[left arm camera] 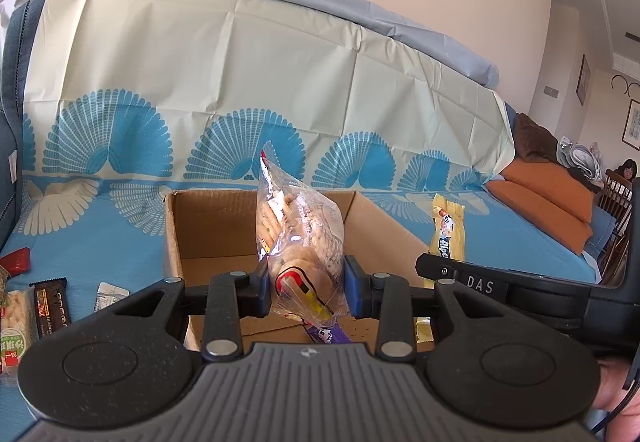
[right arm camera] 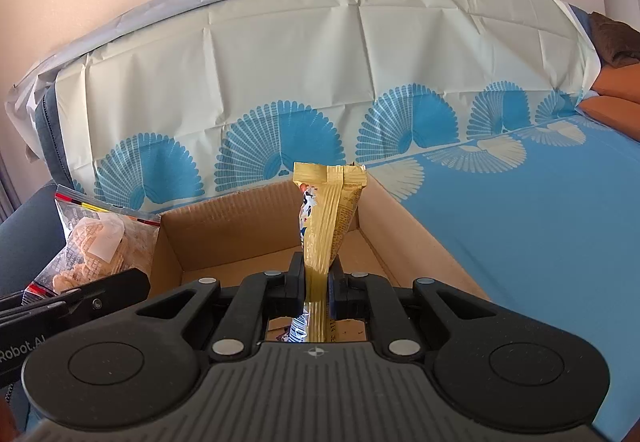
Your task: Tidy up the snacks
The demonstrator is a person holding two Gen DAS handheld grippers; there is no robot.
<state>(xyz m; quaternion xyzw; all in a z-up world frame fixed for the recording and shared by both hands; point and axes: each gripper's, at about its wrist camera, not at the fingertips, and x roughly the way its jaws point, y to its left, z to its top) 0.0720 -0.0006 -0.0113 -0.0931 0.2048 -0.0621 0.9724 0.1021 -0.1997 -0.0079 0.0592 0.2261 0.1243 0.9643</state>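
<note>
While both grippers tilt over the box (left arm camera: 208, 226), left (left arm camera: 306, 288) jaws clamp biscuits (left arm camera: 304, 238), right (right arm camera: 317, 290) a wafer (right arm camera: 326, 218).

Cracker bag (left arm camera: 298, 238) in left claw (left arm camera: 306, 288)

The open brown cardboard box (left arm camera: 208, 230) ahead of you has mostly bare floor; a purple wrapper (left arm camera: 326, 334) lies at its near edge. Its upright walls limit sideways entry. To your left, small snack packets (left arm camera: 50, 302) crowd the blue patterned cover (right arm camera: 540, 226). To your right, that cover lies bare.
</note>
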